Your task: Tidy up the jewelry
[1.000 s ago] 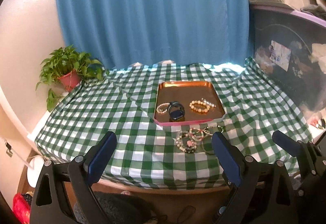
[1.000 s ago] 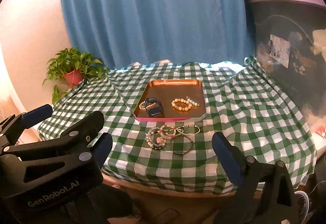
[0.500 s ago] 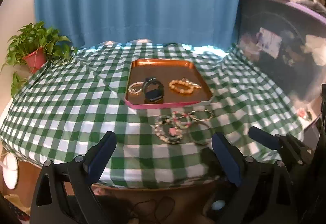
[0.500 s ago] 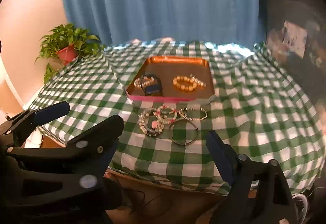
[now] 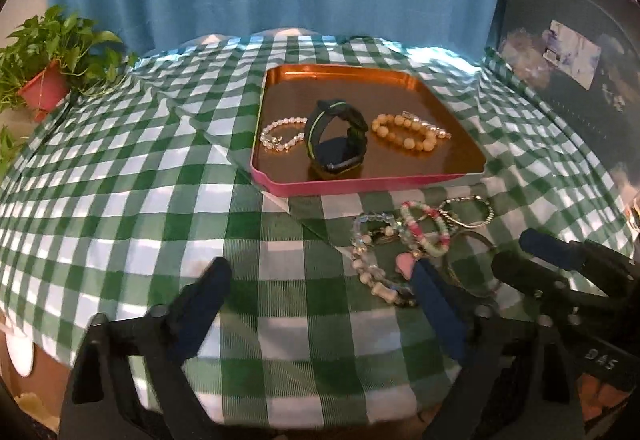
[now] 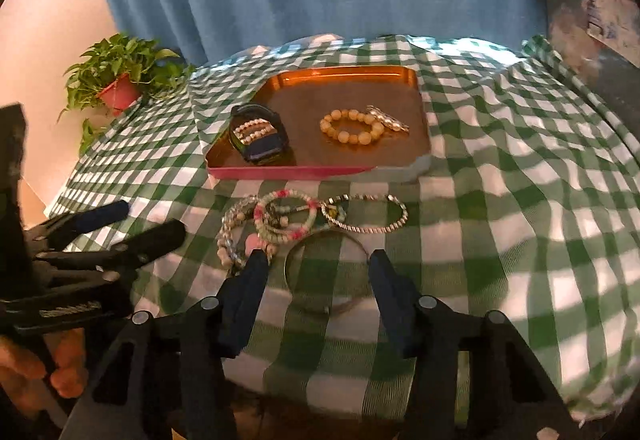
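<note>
The copper tray [image 6: 416, 107] at frame centre already holds a watch [image 6: 260, 137], a pale bead bracelet [image 5: 280, 135] and an amber bead bracelet [image 6: 352, 125]. Several bracelets [image 6: 280, 220] and a plain metal bangle [image 6: 328, 272] remain on the checked cloth [image 6: 520, 220] below it. The right gripper [image 6: 316, 268], jaws just closing, straddles the bangle without pinching it; the left gripper [image 5: 320, 280] hangs open, empty.

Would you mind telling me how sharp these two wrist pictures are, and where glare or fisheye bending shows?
Left wrist view: the tray and the watch are sharp; the tablecloth bulges with fisheye bending and glares white along its far edge. Right wrist view: softer, with the checks smeared at right, the left gripper blurred, and a glossy reflection on the far rim of the tray.
</note>
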{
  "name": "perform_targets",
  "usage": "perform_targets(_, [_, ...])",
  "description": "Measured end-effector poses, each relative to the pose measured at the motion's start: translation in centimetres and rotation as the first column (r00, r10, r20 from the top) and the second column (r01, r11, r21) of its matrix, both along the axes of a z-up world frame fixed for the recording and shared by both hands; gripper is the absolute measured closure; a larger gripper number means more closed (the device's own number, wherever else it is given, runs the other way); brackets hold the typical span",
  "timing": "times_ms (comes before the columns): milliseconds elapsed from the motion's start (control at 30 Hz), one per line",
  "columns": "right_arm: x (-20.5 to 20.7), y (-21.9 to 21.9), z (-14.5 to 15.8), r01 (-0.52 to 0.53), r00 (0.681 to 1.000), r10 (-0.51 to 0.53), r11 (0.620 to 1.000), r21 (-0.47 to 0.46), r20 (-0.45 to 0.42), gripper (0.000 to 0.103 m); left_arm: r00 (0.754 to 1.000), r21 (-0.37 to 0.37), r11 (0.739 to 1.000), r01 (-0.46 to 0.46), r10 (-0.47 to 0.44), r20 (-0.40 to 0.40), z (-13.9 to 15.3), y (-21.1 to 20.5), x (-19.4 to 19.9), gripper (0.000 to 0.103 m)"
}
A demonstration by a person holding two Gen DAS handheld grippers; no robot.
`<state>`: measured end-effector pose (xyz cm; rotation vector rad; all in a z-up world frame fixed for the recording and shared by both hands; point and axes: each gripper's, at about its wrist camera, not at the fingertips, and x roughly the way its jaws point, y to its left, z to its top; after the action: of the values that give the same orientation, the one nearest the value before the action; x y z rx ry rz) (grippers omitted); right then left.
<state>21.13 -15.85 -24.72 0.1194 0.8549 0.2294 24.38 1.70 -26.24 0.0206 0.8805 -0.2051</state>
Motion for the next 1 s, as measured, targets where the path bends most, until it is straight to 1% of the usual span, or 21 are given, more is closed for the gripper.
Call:
perform_targets(33, [0.2, 0.0, -0.1, -0.013, 1.0, 0.013, 1.0, 0.012, 0.002, 0.061, 1.0, -0.016, 1.0, 0.004, -0.004, -0.012, -0.4, 0.0, 0.4, 0.035])
perform_targets(67, [0.6, 0.0, -0.5, -0.045, 0.999, 0.045, 0.997, 0.058, -0.002, 0.063, 0.999, -0.034, 0.999, 0.02, -0.021, -0.028, -0.8, 0.0, 0.7, 0.039])
perform_targets(100, [0.8, -0.1, -0.7, -0.058, 0.998, 0.059, 0.994, 0.089, -0.009, 0.069, 0.998, -0.051, 0.998, 0.046, -0.049, -0.046, -1.3, -0.1, 1.1, 0.042])
perform_targets(133, [1.0, -0.2, -1.1, -0.071, 0.997, 0.073, 0.989, 0.126, -0.018, 0.074, 0.996, -0.048, 0.997, 0.066, -0.069, -0.054, -1.7, -0.4, 1.3, 0.051])
perform_targets(167, [1.2, -0.2, -1.6, -0.078, 0.996, 0.083, 0.986, 0.149, -0.025, 0.076, 0.995, -0.033, 0.996, 0.078, -0.08, -0.058, -2.1, -0.7, 1.5, 0.055])
perform_targets(200, [1.4, -0.1, -1.9, -0.079, 0.996, 0.085, 0.985, 0.151, -0.032, 0.078, 0.994, -0.027, 0.996, 0.09, -0.091, -0.062, -2.4, -1.0, 1.5, 0.055])
perform_targets(267, [1.6, 0.0, -2.5, -0.069, 0.996, 0.075, 0.989, 0.127, -0.041, 0.08, 0.991, -0.032, 0.993, 0.112, -0.114, -0.074, -2.8, -1.3, 1.6, 0.057])
perform_targets(367, [1.5, -0.6, -2.2, -0.022, 1.0, 0.022, 0.997, 0.08, -0.008, 0.08, 0.988, -0.043, 0.99, 0.133, -0.136, -0.07, -2.8, -1.7, 1.8, 0.062])
perform_targets(433, [1.8, -1.2, -2.1, 0.003, 1.0, -0.003, 0.999, 0.052, 0.0, 0.08, 0.987, -0.051, 0.989, 0.137, -0.141, -0.073, -2.9, -1.8, 2.2, 0.064])
perform_targets(500, [2.1, -1.6, -2.5, 0.015, 1.0, -0.014, 0.999, 0.033, -0.014, 0.08, 0.988, -0.071, 0.989, 0.129, -0.134, -0.078, -3.1, -1.7, 2.9, 0.066])
perform_targets(567, [2.5, -1.7, -3.3, 0.026, 0.998, -0.025, 1.0, 0.008, -0.05, 0.08, 0.99, -0.09, 0.989, 0.113, -0.12, -0.077, -3.1, -1.6, 3.5, 0.077])
perform_targets(600, [2.3, -1.5, -3.3, 0.02, 0.999, -0.021, 1.0, -0.009, -0.032, 0.081, 0.99, -0.106, 0.988, 0.113, -0.121, -0.079, -3.1, -1.5, 3.7, 0.082])
perform_targets(633, [2.3, -1.4, -3.4, 0.014, 0.999, -0.015, 0.999, -0.03, -0.034, 0.083, 0.989, -0.124, 0.986, 0.114, -0.124, -0.081, -3.1, -1.3, 3.8, 0.088])
perform_targets(667, [2.3, -0.9, -3.4, 0.006, 1.0, -0.008, 0.997, -0.074, -0.024, 0.084, 0.99, -0.134, 0.985, 0.111, -0.122, -0.075, -3.0, -1.2, 3.8, 0.093])
perform_targets(700, [2.2, -0.6, -3.4, 0.002, 1.0, -0.004, 0.994, -0.113, -0.013, 0.089, 0.991, -0.141, 0.984, 0.106, -0.117, -0.067, -2.8, -0.9, 3.7, 0.095])
perform_targets(733, [2.0, 0.0, -3.5, -0.002, 1.0, 0.003, 0.985, -0.174, 0.007, 0.092, 0.991, -0.146, 0.984, 0.107, -0.117, -0.066, -2.6, -0.8, 3.7, 0.095])
perform_targets(800, [1.8, 0.4, -3.6, -0.012, 1.0, 0.017, 0.977, -0.211, 0.021, 0.098, 0.992, -0.171, 0.981, 0.097, -0.109, -0.061, -2.3, -0.2, 3.6, 0.095])
perform_targets(867, [1.8, -0.2, -3.5, -0.008, 1.0, 0.011, 0.986, -0.165, 0.015, 0.098, 0.992, -0.225, 0.97, 0.097, -0.113, -0.059, -1.8, 0.6, 3.4, 0.095])
perform_targets(933, [1.7, -1.1, -3.0, 0.014, 1.0, -0.012, 0.993, -0.118, 0.025, 0.098, 0.992, -0.314, 0.945, 0.085, -0.109, -0.058, -0.9, 2.1, 3.2, 0.095])
perform_targets(967, [1.6, -1.4, -2.7, 0.021, 0.999, -0.017, 0.994, -0.11, 0.034, 0.098, 0.992, -0.346, 0.934, 0.085, -0.111, -0.058, -0.7, 2.6, 3.1, 0.095])
perform_targets(1000, [1.3, -1.7, -2.4, 0.032, 0.998, -0.026, 0.994, -0.106, 0.052, 0.098, 0.994, -0.345, 0.935, 0.08, -0.103, -0.048, -0.3, 3.0, 2.8, 0.095])
